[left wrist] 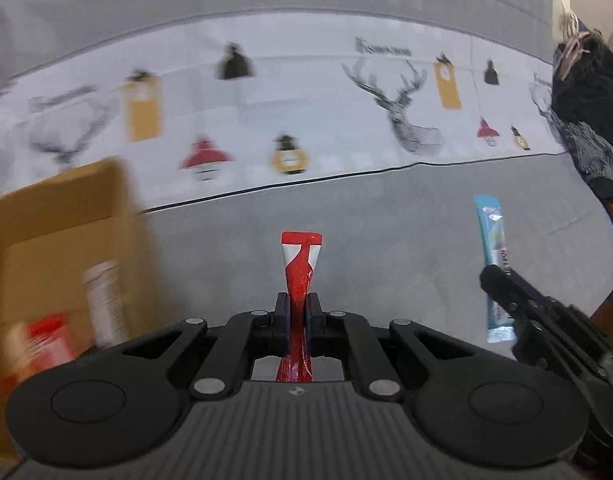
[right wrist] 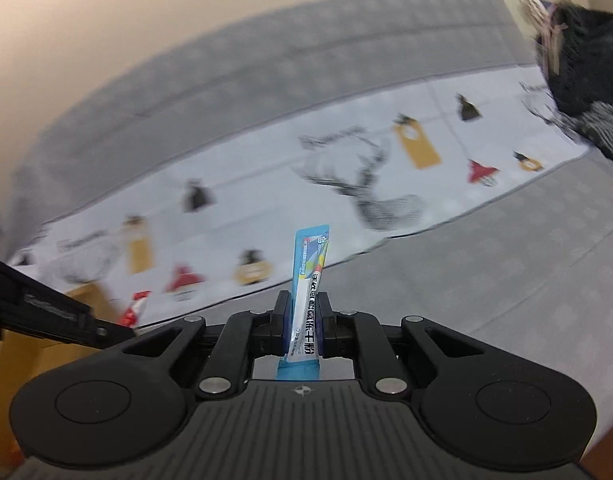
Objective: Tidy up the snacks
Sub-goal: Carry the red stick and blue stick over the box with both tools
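A slim red stick-shaped snack sachet with a white band near its tip stands pinched between the closed jaws of the left gripper, its top poking up past the fingertips and its lower end showing behind them. A slim blue-and-white stick sachet with printed characters is clamped the same way in the right gripper, jaws pressed to its sides.

To the left of the left gripper sits an open brown cardboard box; inside it lie blurred packets – a white stick and a red-and-white one. Nothing stands between the red sachet and the box.

Below and ahead of both grippers spreads a grey fabric bed surface, and beyond it a white cloth printed with stags, lanterns and yellow tags. A dark furry garment with a pale cord lies far right of both grippers.

The left wrist view alone shows the box contents – and the right gripper from the side with its blue sachet. The right wrist view shows only a corner of the box, the left gripper's black side at its left edge, and a cream wall.
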Motion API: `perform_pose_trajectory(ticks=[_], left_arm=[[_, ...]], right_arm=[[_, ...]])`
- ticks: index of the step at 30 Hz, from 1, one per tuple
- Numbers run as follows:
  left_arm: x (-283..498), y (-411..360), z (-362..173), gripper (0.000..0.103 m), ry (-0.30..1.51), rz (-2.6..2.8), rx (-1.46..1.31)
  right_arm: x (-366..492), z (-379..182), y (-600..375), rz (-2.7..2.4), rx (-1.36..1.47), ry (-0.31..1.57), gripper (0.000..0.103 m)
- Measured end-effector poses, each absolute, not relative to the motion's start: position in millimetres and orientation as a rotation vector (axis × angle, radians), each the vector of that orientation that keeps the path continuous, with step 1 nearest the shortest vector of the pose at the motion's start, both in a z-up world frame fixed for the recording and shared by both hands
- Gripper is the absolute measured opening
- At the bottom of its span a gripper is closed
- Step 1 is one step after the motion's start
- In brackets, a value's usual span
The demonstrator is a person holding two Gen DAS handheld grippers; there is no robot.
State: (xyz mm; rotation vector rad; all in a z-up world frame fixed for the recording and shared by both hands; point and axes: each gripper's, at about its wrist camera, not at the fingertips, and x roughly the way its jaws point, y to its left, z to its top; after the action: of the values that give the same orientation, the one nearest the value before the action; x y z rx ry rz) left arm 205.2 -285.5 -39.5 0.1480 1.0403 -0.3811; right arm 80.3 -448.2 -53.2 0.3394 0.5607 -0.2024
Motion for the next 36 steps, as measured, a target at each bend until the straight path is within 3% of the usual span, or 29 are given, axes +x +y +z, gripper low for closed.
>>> perform_pose_trajectory(ticks=[14,24,36], left_arm=[[50,-73,-5,0.007,1.005,-0.108,0.108],[-6,-26,2,0.007,0.928,-0.085,0.031],[-18,-17,9,0.007,0.89,-0.103,-0.003]], right_arm=[[-30,-2,-260,0.137,0.246,0.607,0.013],[-67,13,-222,0.136,0.131,0.582,0.013],[-78,20,-208,0.126,0.077,0.556,0.013]])
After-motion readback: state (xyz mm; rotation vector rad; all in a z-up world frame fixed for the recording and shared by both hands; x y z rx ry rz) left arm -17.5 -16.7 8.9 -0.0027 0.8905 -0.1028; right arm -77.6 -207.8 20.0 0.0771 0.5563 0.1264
